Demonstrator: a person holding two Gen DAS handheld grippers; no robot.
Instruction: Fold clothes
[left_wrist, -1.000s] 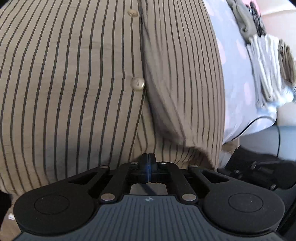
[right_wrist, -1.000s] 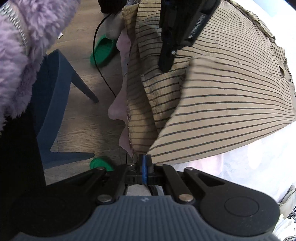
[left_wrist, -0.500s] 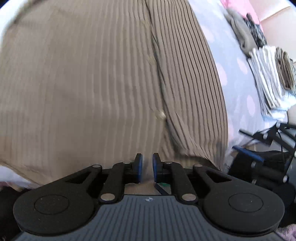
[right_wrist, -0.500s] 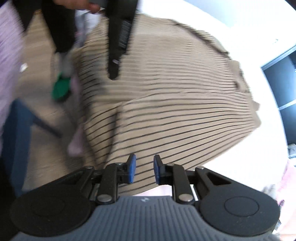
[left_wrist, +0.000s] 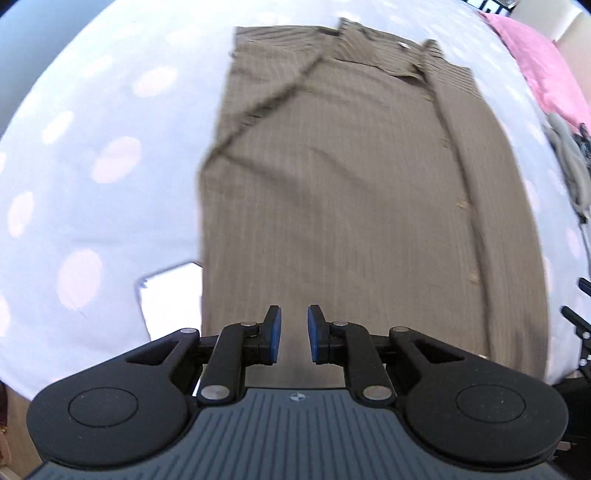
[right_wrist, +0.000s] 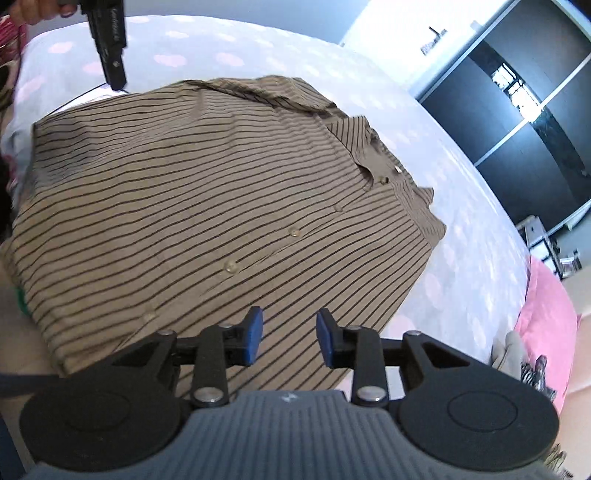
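A brown shirt (left_wrist: 351, 203) with thin dark stripes lies flat on the bed, buttoned front up, collar at the far end. Its sides are folded in to a long rectangle. In the left wrist view my left gripper (left_wrist: 294, 314) hovers above the shirt's near hem, jaws a little apart with nothing between them. In the right wrist view my right gripper (right_wrist: 290, 317) hangs over the shirt (right_wrist: 184, 203) near its side edge. Its jaws are opening and hold nothing. The left gripper (right_wrist: 117, 79) also shows there at the top left, above the far edge of the shirt.
The bed sheet (left_wrist: 92, 166) is pale with pink spots. A white flat object (left_wrist: 171, 299) lies beside the shirt's near left corner. A pink pillow (left_wrist: 546, 74) and a heap of other clothes (left_wrist: 569, 162) lie to the right. A dark wardrobe (right_wrist: 517, 110) stands beyond the bed.
Both grippers were shut at the shirt's hem; both have opened, let the cloth go and risen away. The shirt now lies flat with its whole length in view.
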